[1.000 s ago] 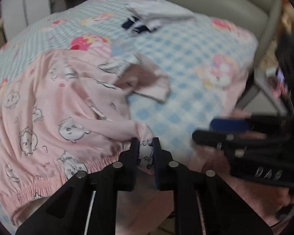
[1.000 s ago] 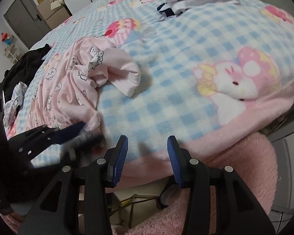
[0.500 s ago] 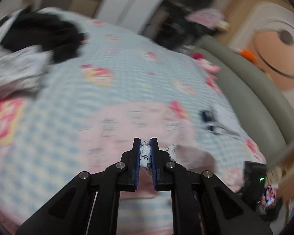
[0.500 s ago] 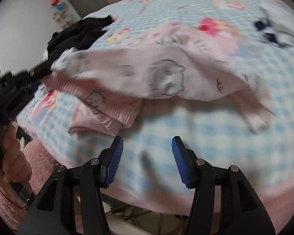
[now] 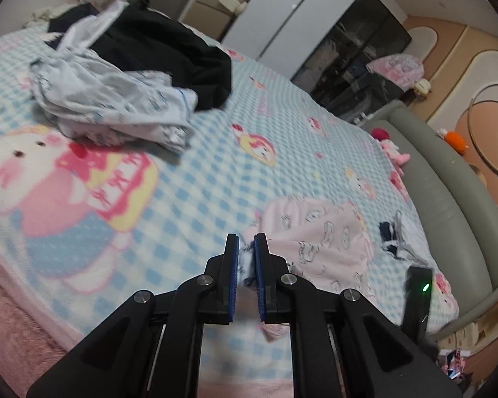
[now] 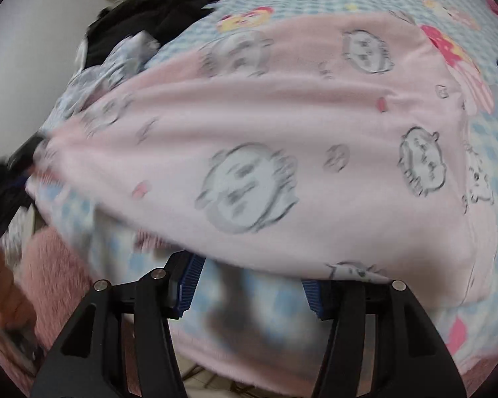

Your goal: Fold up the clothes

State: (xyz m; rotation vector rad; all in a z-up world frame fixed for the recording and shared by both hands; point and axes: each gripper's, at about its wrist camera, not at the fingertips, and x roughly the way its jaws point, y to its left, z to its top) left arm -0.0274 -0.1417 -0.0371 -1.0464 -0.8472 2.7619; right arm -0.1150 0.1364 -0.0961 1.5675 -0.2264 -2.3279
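Pinching a corner of the pink cartoon-print pyjama garment (image 6: 282, 139), the left gripper (image 5: 246, 255) holds it stretched over the checked blanket (image 5: 199, 172); its long axis runs toward the right gripper (image 6: 249, 293), whose fingers gape just beneath the free edge.

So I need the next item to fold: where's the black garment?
Left wrist view, upper left: the black garment lies on the checked blanket, partly over the crumpled pale-blue clothes.

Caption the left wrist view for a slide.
Left gripper shut on pink printed garment, lifted over the checked blanket.
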